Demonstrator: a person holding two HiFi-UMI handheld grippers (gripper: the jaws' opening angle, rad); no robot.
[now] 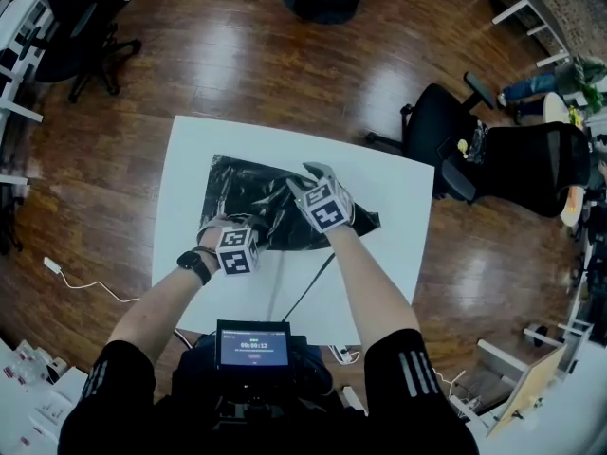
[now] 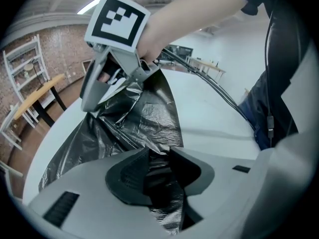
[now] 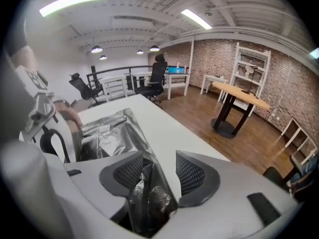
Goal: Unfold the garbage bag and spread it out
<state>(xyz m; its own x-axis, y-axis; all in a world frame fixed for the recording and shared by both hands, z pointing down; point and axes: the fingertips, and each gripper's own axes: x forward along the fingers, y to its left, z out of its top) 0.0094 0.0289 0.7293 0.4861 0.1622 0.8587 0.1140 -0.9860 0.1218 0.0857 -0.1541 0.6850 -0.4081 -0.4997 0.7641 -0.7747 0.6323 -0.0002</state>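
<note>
I see the bag (image 1: 251, 195), black and glossy, creased all over and only partly opened, lying mostly flat across the white surface (image 1: 190, 188), its near edge bunched up.

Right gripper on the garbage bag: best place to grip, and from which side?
Probably the narrow, still-folded right end of the garbage bag, from the near side of the table. The left gripper clamps the near-left edge, so pulling rightward should spread it. The right gripper is open, film loose between its jaws.
</note>
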